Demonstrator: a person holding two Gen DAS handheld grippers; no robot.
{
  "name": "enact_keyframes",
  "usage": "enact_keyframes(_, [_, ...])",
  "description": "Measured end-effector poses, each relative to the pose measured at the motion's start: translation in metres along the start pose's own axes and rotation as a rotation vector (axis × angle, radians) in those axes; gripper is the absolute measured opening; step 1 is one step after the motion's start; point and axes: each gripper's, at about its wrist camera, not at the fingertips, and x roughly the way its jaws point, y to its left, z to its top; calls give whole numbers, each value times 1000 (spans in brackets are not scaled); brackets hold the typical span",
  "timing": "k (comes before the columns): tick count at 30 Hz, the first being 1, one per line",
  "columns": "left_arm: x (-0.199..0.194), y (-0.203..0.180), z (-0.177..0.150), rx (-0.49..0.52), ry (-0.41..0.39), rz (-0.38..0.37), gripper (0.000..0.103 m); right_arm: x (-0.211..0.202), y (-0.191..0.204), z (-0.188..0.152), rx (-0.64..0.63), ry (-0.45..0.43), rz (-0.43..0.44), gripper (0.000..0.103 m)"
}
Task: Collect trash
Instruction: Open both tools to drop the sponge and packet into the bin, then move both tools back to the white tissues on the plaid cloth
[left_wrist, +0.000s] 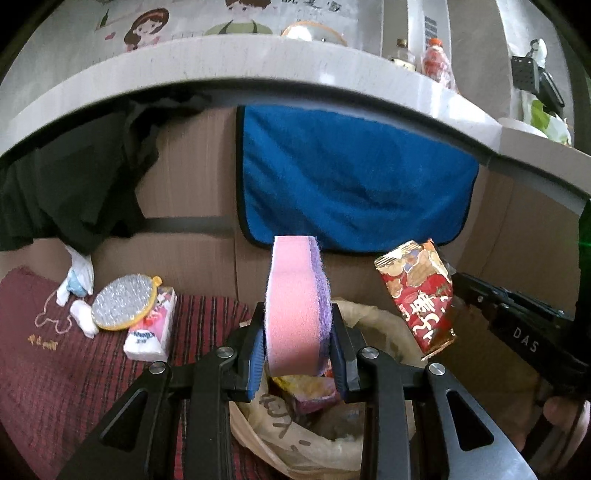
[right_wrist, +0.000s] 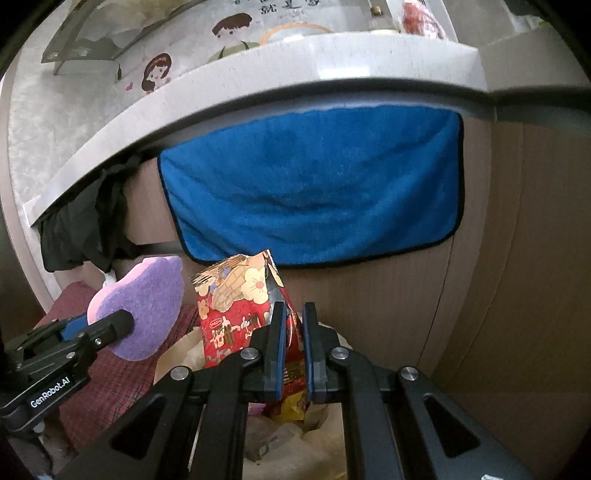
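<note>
**Sponge and snack packet both hanging over the bag, floor bits left**

Sponge is clamped upright in the left gripper, pink side one way and purple scrubby side the other, sitting right above the open trash bag. The right gripper is pinching a red snack packet by its edge, also over the bag's mouth. You can already see some wrappers down inside, so I'd say we're around the middle: two pieces about ready to drop, not let go yet.

Still out on the red rug: a tissue pack with a silver round scrubber leaning on it, plus some white crumpled stuff near the rug's far edge by the cabinet.

Room-wise it's snug. The counter lip hangs overhead, the blue towel and cabinet front are just behind, and the two grippers sit close side by side.
</note>
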Motion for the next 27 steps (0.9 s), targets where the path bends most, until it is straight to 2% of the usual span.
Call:
enact_keyframes(4, [12,3,-4,-17,30,-15,32,11,-1,-5,7,21,4,8])
enact_keyframes(5, [17,5,-5,-25,46,-31,32,14,-1,-5,9,26,10,13])
enact_keyframes(6, [22,8,-6,-41,73,-55,36,19,-1,-7,13,40,25,13])
enact_keyframes(7, [28,12,-6,-61,96,-65,46,22,-1,-8,17,53,31,15])
enact_keyframes(8, [30,16,-7,-75,103,-65,51,27,-3,-10,27,71,32,22])
enact_keyframes(9, [30,21,-7,-86,102,-69,54,30,-5,-12,38,84,35,30])
enact_keyframes(12, [26,33,-4,-97,95,-67,54,34,-8,-18,60,99,39,32])
enact_keyframes(15, [17,47,-2,-103,81,-49,54,33,-6,-20,62,107,33,32])
enact_keyframes(21, [-14,84,-4,-119,27,37,54,23,19,-11,29,76,51,32])
enact_keyframes(27, [-42,126,-6,-151,-5,98,54,20,73,-1,-47,57,107,32])
